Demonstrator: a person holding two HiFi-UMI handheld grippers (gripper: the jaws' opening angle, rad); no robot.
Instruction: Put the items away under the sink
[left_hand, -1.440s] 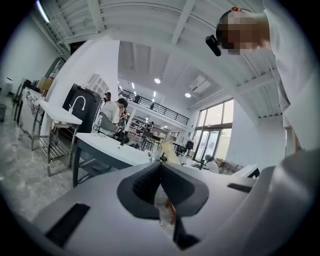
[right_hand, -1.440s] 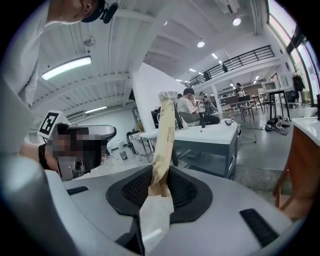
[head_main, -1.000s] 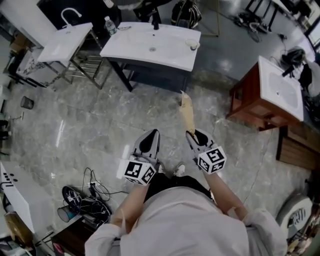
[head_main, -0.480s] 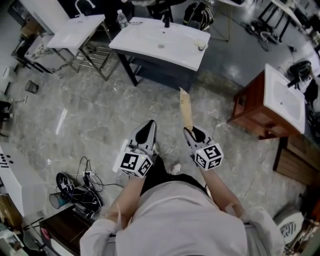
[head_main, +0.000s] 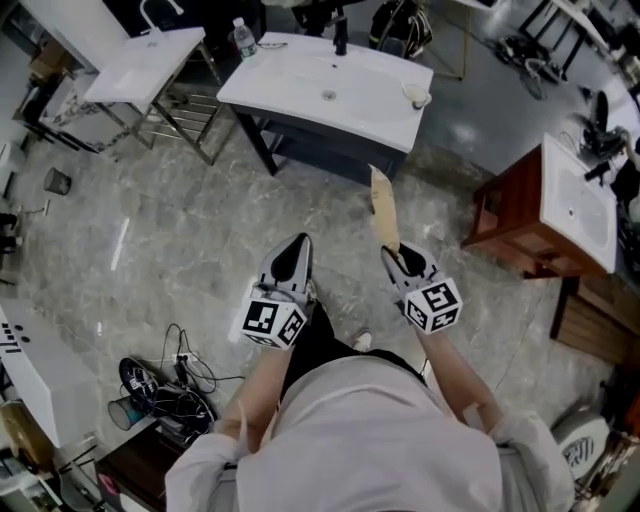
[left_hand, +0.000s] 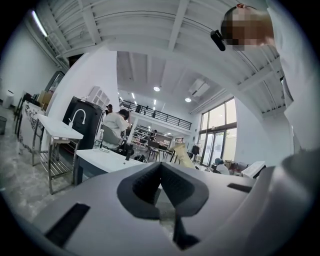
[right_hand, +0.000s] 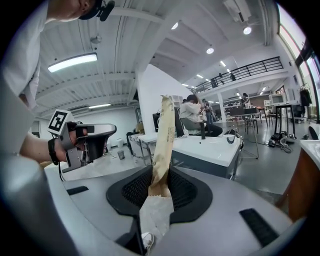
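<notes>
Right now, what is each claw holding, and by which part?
The right claw grips a brown paper bag by its near end; the rest sticks out ahead. The left claw is shut and holds nothing.

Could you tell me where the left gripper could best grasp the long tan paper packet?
Probably the free upper half of the long tan paper packet, approached from its left by the left gripper: the right gripper clamps its lower end, and the slim strip stands clear above.

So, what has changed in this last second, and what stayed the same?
The right gripper, still clamping the paper bag, and the shut, empty left gripper came slightly nearer the sink. Nothing was taken or released.
</notes>
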